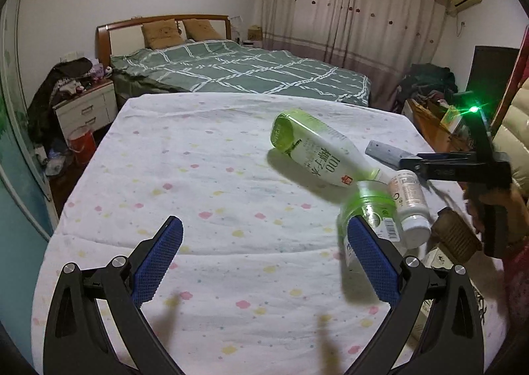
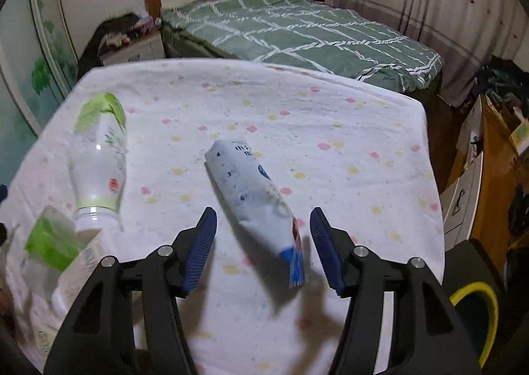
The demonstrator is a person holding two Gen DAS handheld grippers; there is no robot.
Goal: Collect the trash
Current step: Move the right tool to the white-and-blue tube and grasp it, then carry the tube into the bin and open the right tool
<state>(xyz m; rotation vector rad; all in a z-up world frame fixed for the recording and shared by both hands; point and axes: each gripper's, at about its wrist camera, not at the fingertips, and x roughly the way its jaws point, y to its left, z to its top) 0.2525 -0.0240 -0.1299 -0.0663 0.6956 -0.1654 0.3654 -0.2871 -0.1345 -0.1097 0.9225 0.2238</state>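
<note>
White plastic bottle with green base and label [image 1: 310, 150]: on side, neck toward near edge. Clear green-banded plastic bottle [image 1: 373, 219]: lying just beside its neck. Small white pill bottle [image 1: 410, 203]: tilted, adjacent. Pale blue-white snack wrapper [image 2: 261, 203]: flattened, lying diagonally mid-cloth.

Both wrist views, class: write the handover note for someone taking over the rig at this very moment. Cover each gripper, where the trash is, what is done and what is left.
Left gripper: open, empty, over the floral cloth.
Right gripper: open, with the near end of the white and blue snack wrapper between its fingers, not yet gripped.
Trash on the cloth: the tall green-and-white bottle on its side, a clear green-banded bottle, a small white bottle and the wrapper.
Yellow-rimmed bin sits low to the right of the table.
Done: nothing visibly collected.
Left: grip the wrapper, probably bin it, then the bottles.
</note>
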